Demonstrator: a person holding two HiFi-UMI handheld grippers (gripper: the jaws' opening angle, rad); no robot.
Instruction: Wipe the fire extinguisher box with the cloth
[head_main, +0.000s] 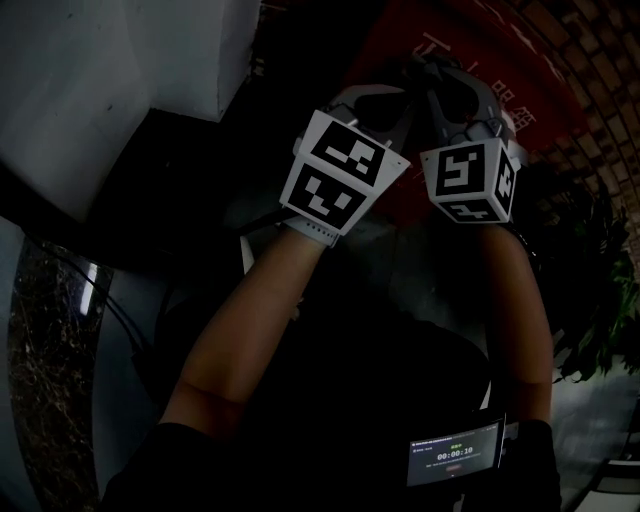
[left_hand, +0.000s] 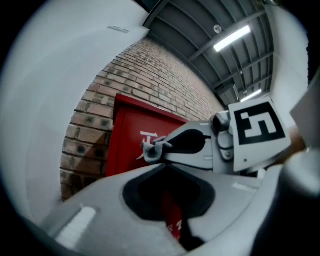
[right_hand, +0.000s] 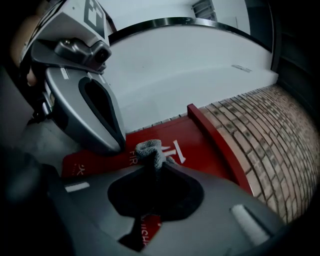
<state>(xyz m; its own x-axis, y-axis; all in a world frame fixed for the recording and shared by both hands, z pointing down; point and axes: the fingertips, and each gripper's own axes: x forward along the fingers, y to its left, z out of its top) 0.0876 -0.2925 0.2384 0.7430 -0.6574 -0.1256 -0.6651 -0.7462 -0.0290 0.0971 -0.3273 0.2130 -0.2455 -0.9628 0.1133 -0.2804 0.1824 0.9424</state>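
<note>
A red-brown brick wall (left_hand: 145, 75) is seen at 11 o'clock in the left gripper view, a lit white ceiling tube (left_hand: 231, 38) at 1 o'clock. In the head view, a leafy green plant (head_main: 600, 300) is found at 3 o'clock, a small lit timer screen (head_main: 453, 453) at 5 o'clock.

Dim indoor corner. A brick wall (left_hand: 150, 70) of tan and brown bricks with pale mortar runs across the back. Beside it stands a smooth white wall (right_hand: 190, 70), plain and unmarked, topped by a dark curved band (right_hand: 165, 22). Overhead, a dark ceiling (left_hand: 200, 30) of grey panels and beams carries lit fluorescent tubes (left_hand: 231, 38), the brightest spots anywhere. The head view is much darker: a white block (head_main: 90, 90) fills the upper left, a dark speckled surface (head_main: 40, 380) lies along the lower left edge, and the green leaves of a plant (head_main: 600, 310) show at the right edge.
</note>
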